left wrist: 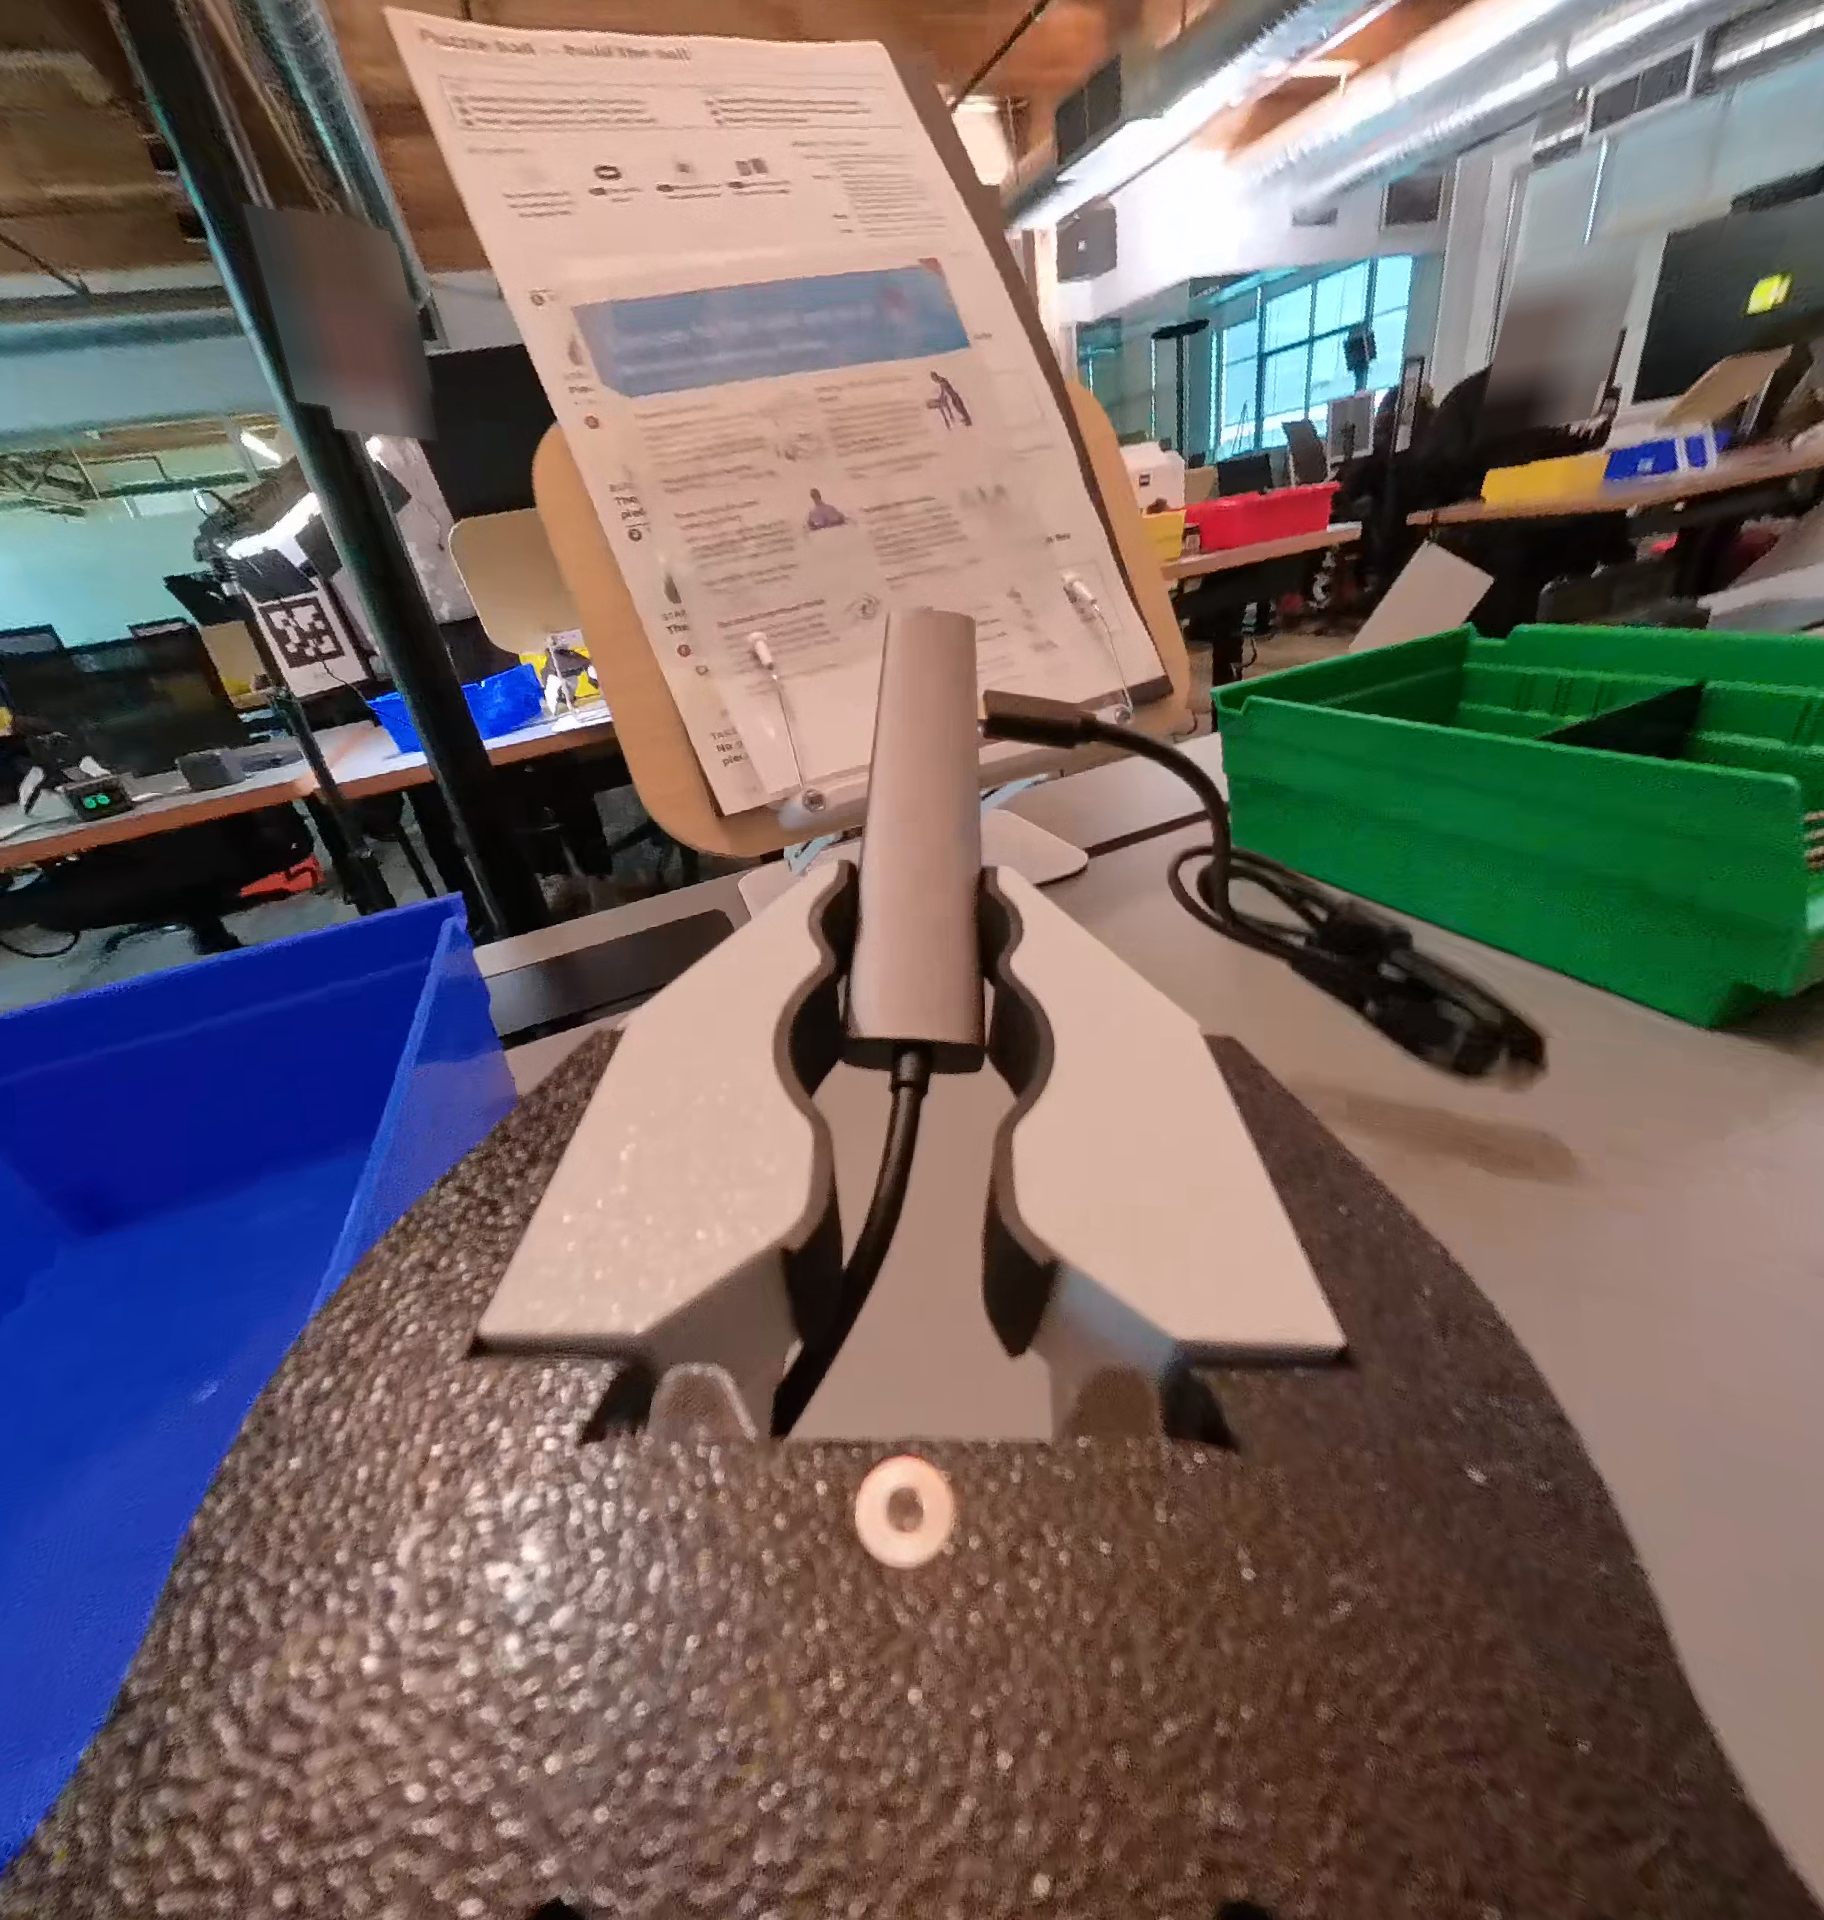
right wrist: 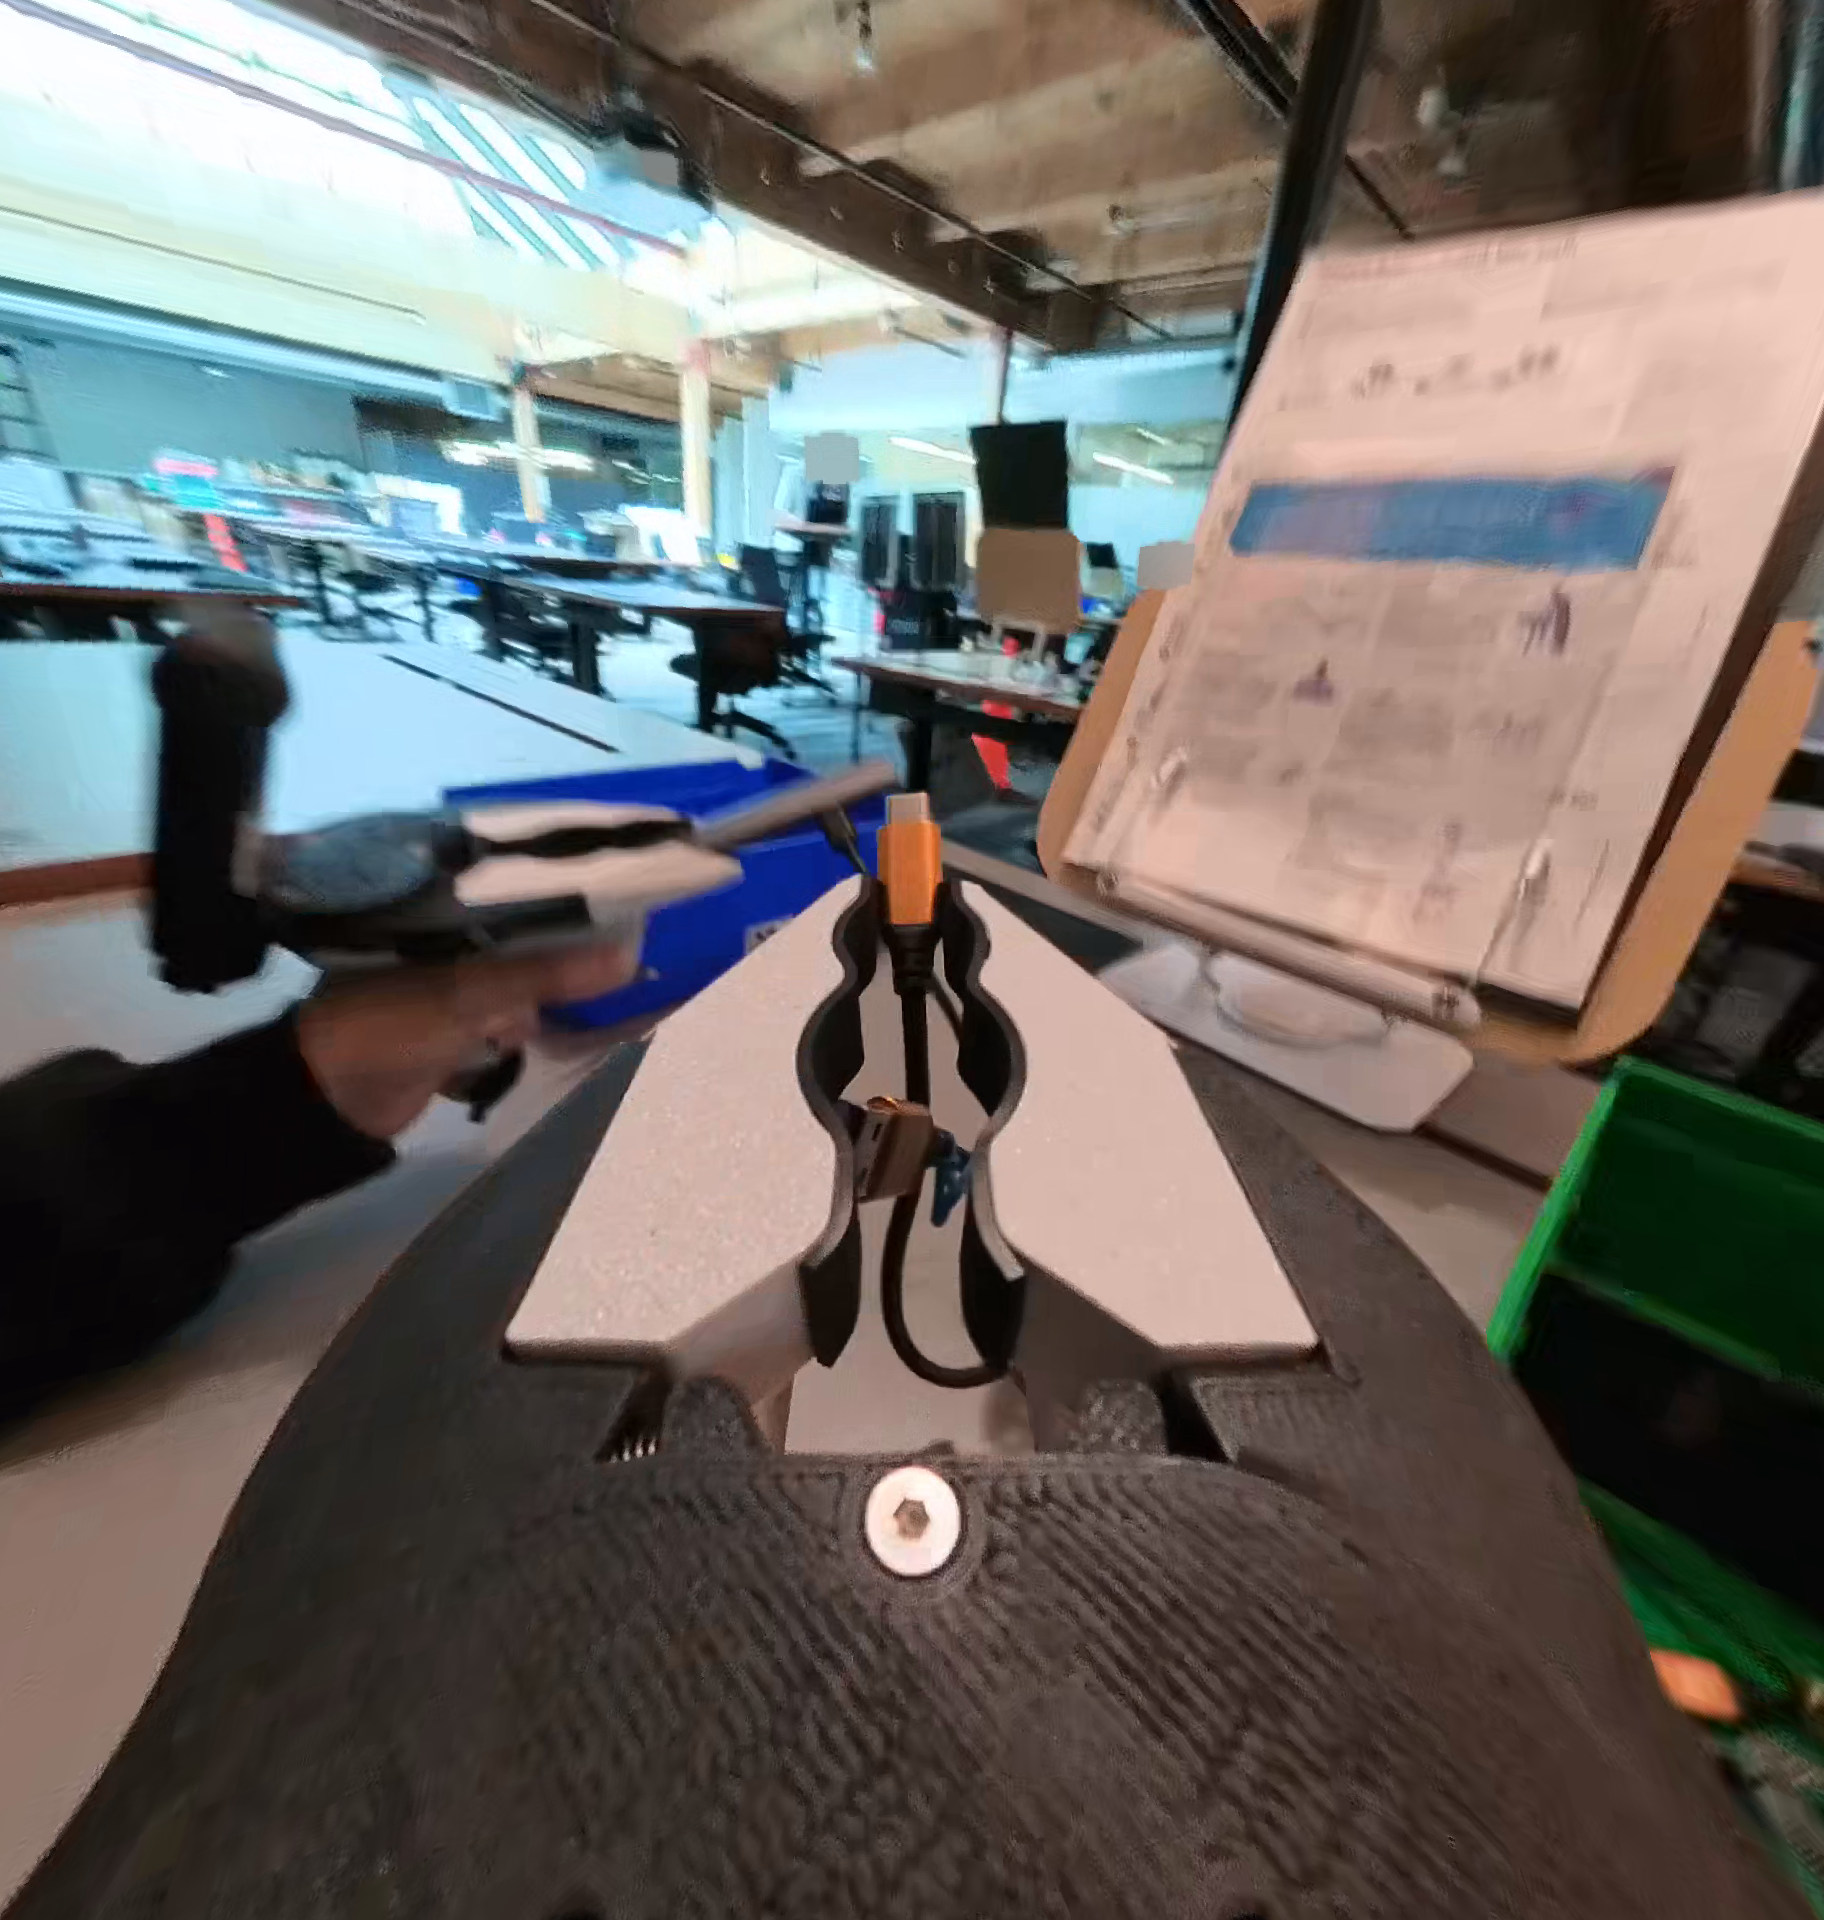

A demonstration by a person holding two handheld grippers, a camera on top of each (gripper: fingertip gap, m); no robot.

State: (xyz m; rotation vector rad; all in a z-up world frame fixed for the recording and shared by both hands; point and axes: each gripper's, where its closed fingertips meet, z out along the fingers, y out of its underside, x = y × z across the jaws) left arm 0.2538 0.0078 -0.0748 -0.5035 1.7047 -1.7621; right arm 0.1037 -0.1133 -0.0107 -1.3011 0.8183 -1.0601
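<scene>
While clamped tight between the left gripper [left wrist: 913, 935] fingers, a grey hub [left wrist: 918, 831] is held upright above the table [left wrist: 1510, 1299], port end clear. An orange-sleeved plug [right wrist: 908, 857] is pinched in the right gripper [right wrist: 908, 914], tip exposed, near the hub.

You hold a smooth matt grey metal-looking hub [left wrist: 918, 831] and an orange plug [right wrist: 909, 871] with a satin sheen; both bins, blue [left wrist: 212, 1122] and green [left wrist: 1531, 831], look like glossy plastic, beside a paper sheet [left wrist: 783, 416].
</scene>
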